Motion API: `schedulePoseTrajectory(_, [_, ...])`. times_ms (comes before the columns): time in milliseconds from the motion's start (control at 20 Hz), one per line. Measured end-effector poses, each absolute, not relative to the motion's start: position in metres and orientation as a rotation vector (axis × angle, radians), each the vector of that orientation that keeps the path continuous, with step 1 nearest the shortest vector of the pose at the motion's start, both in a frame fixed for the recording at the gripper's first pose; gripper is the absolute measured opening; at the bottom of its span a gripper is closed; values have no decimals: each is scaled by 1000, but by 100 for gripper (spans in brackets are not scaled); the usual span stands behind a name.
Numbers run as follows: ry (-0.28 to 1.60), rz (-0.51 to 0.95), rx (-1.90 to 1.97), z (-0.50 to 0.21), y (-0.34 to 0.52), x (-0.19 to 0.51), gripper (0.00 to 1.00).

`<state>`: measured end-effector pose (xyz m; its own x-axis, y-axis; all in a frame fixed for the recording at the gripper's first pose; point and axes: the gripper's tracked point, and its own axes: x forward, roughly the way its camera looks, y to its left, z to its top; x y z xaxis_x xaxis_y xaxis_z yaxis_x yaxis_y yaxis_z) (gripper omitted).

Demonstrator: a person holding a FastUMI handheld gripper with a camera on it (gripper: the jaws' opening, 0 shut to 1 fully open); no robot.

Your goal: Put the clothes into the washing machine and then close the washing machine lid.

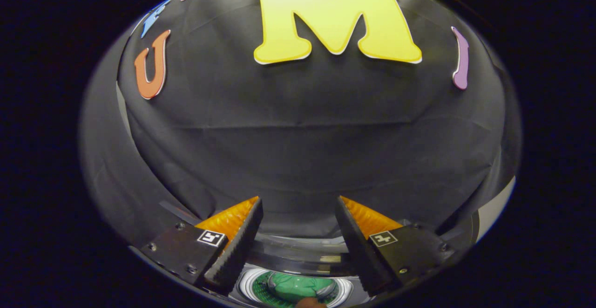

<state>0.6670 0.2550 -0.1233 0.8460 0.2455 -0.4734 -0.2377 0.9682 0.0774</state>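
The claw (298, 205) hangs wide and empty above the washing machine (298, 256), green clothes (293, 287) already in its drum, apparently positioned to shut the lid.

The gripper (298, 219) is held with its fingers spread apart and nothing between them, facing the black cloth wall (307, 149). Below and between the fingers lies the washing machine (298, 256) opening, with green clothes (293, 287) inside the drum.

No readable text apart from small square coded markers (211, 238) on each tool (299, 205) finger.
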Motion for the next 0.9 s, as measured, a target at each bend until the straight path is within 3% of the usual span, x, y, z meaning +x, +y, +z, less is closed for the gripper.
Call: schedulePoseTrajectory(900, [209,241,-7,-124,253,590,98])
